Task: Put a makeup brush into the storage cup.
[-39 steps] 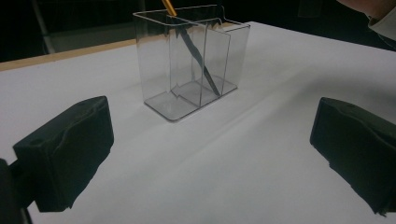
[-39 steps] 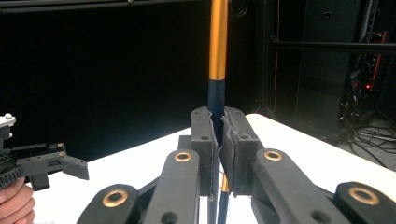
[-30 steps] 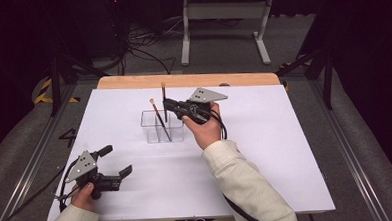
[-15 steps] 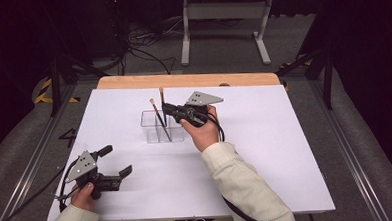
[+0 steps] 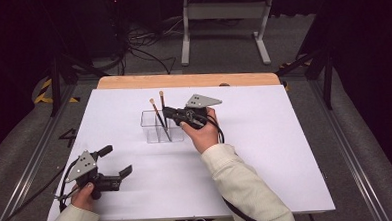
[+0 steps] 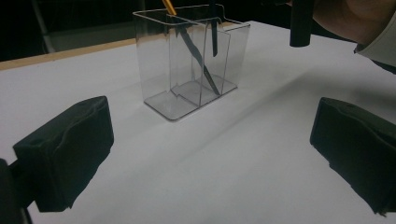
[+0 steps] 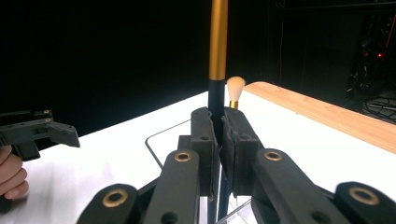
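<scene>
A clear divided holder (image 5: pixel 152 128) stands mid-table. One brush (image 5: pixel 156 113) with pale bristles leans inside it. My right gripper (image 5: pixel 168 113) is shut on a second brush (image 5: pixel 162 99), black with a gold upper handle, and holds it upright over the holder. In the right gripper view the pads (image 7: pixel 205 140) clamp its black shaft (image 7: pixel 217 42), and the leaning brush's tuft (image 7: pixel 235 88) shows behind. In the left gripper view the held brush's lower end (image 6: pixel 213 32) hangs inside a compartment of the holder (image 6: pixel 159 70), above its floor. My left gripper (image 5: pixel 117 160) rests open and empty at the front left.
White sheet (image 5: pixel 286 151) covers the table, with a wooden strip (image 5: pixel 187 80) along the far edge. A person's sleeve (image 5: pixel 237 184) reaches in from the front. Dark floor, cables and a metal stand (image 5: pixel 219 12) lie beyond the table.
The right gripper has lowered the held brush a little into the holder. The left gripper has stayed in place.
</scene>
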A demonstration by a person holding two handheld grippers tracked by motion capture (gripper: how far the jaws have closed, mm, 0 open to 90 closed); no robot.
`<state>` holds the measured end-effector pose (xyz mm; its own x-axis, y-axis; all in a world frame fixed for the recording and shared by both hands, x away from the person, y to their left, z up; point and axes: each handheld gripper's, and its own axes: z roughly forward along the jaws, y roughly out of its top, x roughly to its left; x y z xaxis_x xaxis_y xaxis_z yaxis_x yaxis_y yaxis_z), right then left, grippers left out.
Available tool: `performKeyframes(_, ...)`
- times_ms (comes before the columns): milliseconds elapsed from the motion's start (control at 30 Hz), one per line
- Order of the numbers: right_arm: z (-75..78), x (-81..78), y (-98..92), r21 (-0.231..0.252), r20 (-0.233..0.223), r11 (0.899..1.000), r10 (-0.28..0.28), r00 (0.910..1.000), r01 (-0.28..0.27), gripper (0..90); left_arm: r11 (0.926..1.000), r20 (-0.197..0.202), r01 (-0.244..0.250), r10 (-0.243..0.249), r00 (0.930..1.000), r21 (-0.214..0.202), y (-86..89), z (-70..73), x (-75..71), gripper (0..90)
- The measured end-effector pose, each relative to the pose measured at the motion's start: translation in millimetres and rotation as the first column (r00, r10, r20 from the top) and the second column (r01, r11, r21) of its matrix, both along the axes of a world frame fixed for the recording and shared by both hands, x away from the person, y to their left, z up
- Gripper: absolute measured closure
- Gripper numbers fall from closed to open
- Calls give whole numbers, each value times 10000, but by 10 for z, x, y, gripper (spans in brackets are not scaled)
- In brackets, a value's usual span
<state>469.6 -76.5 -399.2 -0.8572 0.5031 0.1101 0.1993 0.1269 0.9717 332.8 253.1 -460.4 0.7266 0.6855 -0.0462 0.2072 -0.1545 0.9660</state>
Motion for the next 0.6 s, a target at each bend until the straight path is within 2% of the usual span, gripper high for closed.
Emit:
performKeyframes(333,-28,-5,3,-18,-94,10000,69,9999,-69,833,10000,7,-19,19,10000,-45,-2,0,-1,2)
performKeyframes(433,-18,-18,-17,266,-172,9996,17,9999,-13,693,10000,3,-2,2,10000,-42,-1,1,1,2)
performKeyframes(500,14,-45,-55,569,-72,9983,-139,9999,143,573,10000,-35,13,-13,10000,-5,-2,1,4,2)
performKeyframes(600,58,-84,-119,802,77,9963,-312,9995,305,481,10000,-36,25,-25,10000,8,-5,1,6,2)
